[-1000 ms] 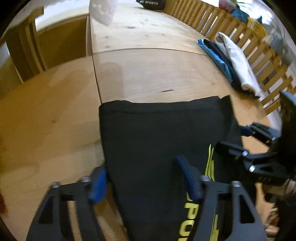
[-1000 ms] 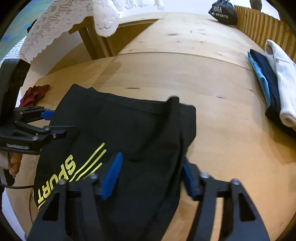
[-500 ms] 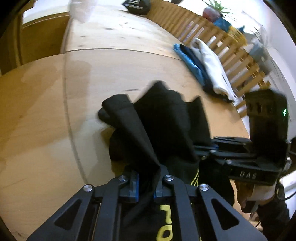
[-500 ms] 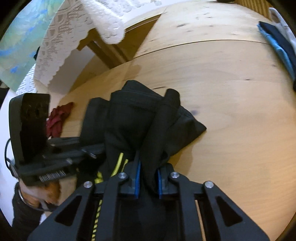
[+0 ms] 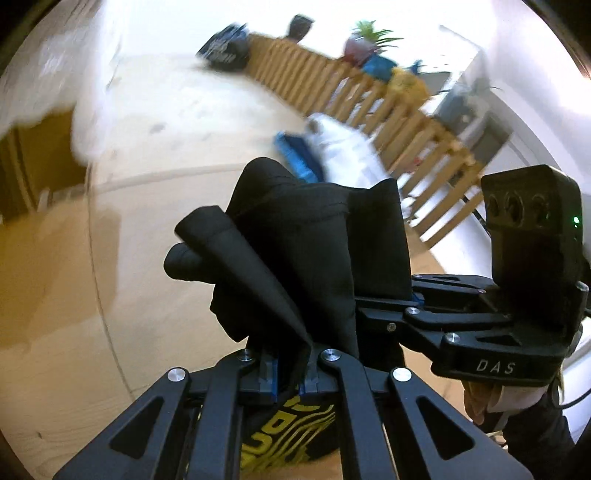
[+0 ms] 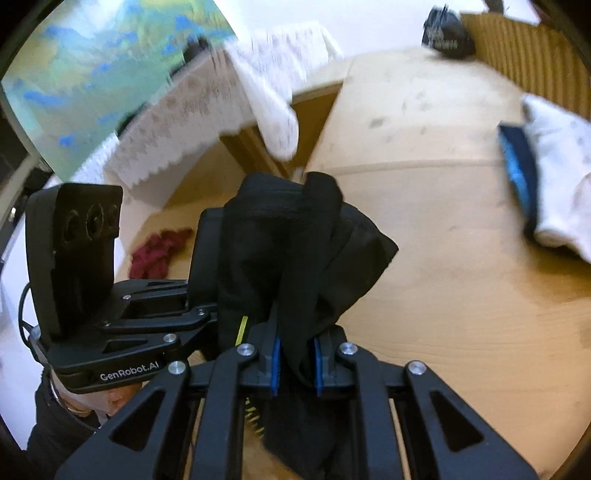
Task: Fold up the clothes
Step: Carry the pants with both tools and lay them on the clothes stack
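A black garment (image 5: 295, 240) with yellow lettering hangs bunched above the wooden table (image 5: 55, 295). My left gripper (image 5: 287, 376) is shut on a fold of its cloth. Its yellow print (image 5: 288, 435) shows just under the fingers. In the right wrist view the same black garment (image 6: 295, 251) rises from my right gripper (image 6: 296, 369), which is shut on another fold. Each view shows the other gripper close beside, also pinching the cloth. The garment's lower part is hidden behind the fingers.
Folded clothes, white (image 6: 554, 184) over blue (image 6: 517, 173), lie at the table's right side by a slatted wooden rail (image 5: 369, 99). A black bag (image 6: 447, 33) sits at the far end. A red cloth (image 6: 159, 251) lies left, and a lace cloth (image 6: 258, 92) hangs behind.
Both grippers shut on the black garment and lifted it off the table, bunching it up. The views have tilted upward and the two grippers have come close together.
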Available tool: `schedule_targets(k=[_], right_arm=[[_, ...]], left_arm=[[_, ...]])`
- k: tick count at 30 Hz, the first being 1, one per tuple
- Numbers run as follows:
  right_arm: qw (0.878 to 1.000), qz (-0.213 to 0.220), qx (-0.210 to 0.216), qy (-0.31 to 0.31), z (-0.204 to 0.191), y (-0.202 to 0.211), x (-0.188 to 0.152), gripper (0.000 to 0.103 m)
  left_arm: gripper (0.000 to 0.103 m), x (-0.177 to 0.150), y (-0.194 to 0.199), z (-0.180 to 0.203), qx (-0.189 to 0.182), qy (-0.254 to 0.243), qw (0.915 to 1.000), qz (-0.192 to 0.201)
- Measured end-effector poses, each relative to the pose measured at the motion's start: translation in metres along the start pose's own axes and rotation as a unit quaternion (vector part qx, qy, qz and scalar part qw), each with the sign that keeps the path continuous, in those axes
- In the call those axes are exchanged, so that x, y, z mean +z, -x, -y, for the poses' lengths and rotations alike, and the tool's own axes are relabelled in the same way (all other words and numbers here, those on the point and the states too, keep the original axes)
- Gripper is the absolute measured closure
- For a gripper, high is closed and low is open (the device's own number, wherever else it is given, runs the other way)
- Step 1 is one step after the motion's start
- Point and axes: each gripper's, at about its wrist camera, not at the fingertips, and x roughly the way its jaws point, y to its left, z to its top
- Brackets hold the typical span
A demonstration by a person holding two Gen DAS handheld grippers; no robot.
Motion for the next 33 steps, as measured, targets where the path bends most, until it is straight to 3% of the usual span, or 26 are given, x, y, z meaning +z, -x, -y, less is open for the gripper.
schedule_targets(k=[7,13,21,33], right_arm=[[0.995,0.066,-0.067,0.029,0.015,0.107,0.019,0.090],[0.986,0.088,-0.138,0.042,0.052,0.156,0.042,0.090],[0.978,0.080,-0.190,0.031,0.141,0.155,0.086,0.090],[0.970,0.056,-0.237,0.028,0.272,0.085,0.167,0.090]], left_arm=[[0.099,0.050,0.007,0.100,0.000,-0.066,0.9970,0.042],[0.099,0.095,-0.039,0.144,-0.006,-0.080,0.9956,0.048],[0.100,0.152,-0.117,0.178,-0.001,-0.090,0.9949,0.047],[0.099,0.217,-0.223,0.148,0.025,-0.053,0.9965,0.060]])
